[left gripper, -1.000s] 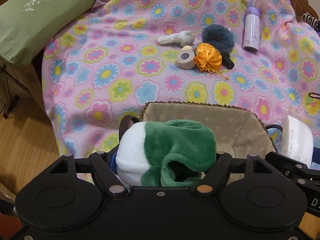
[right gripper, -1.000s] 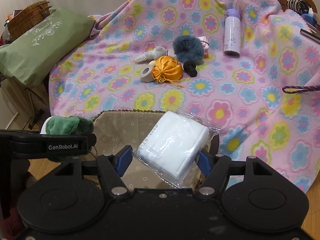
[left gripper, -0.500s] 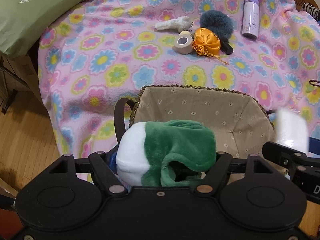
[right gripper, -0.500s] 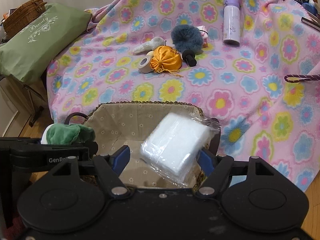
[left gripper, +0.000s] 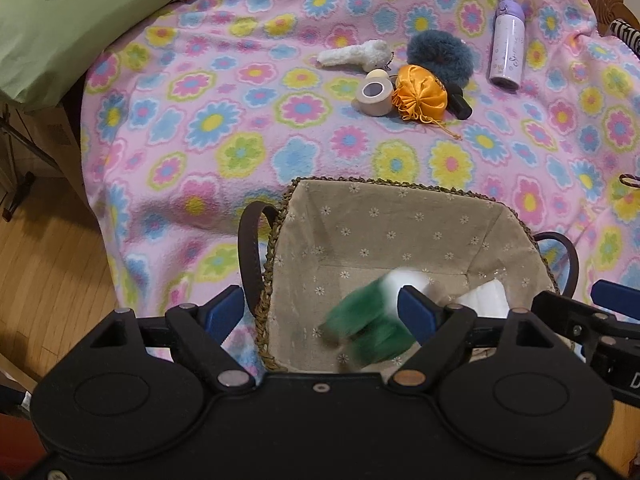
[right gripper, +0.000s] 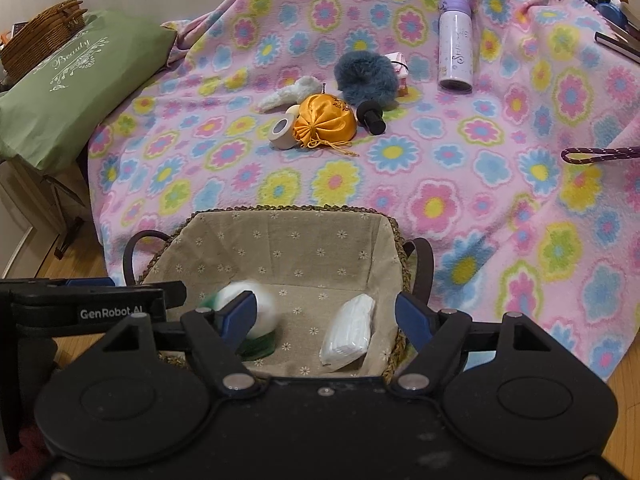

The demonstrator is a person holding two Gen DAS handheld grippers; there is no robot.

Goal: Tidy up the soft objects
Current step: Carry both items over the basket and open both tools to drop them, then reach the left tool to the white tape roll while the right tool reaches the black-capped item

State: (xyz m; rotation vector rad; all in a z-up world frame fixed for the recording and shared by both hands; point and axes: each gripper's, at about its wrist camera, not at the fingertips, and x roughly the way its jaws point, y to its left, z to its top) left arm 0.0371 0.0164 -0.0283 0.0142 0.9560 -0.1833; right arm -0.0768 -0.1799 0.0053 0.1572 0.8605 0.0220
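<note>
A lined wicker basket (left gripper: 400, 196) (right gripper: 296, 210) stands at the near edge of the flowered blanket. A green and white plush (left gripper: 372, 326) (right gripper: 256, 312) is blurred inside it, on its left side. A white wrapped packet (right gripper: 350, 332) (left gripper: 482, 302) lies inside on the right. My left gripper (left gripper: 320, 308) is open and empty over the basket's near left rim. My right gripper (right gripper: 326, 312) is open and empty over the basket. Farther back lie an orange pouch (left gripper: 420, 94) (right gripper: 326, 122), a blue fluffy scrunchie (left gripper: 440, 56) (right gripper: 368, 74) and a white plush (left gripper: 354, 54) (right gripper: 290, 92).
A tape roll (left gripper: 374, 96) (right gripper: 282, 132), a black cylinder (right gripper: 371, 117) and a purple bottle (left gripper: 507, 46) (right gripper: 456, 44) lie on the blanket (left gripper: 224, 120). A green pillow (left gripper: 68, 12) (right gripper: 72, 80) is at the left. Wooden floor (left gripper: 44, 276) lies beside the bed. A purple cord loop (right gripper: 592, 155) is at the right.
Both grippers have opened. The green and white plush has dropped from the left gripper into the basket, and the white packet from the right gripper now lies in the basket.
</note>
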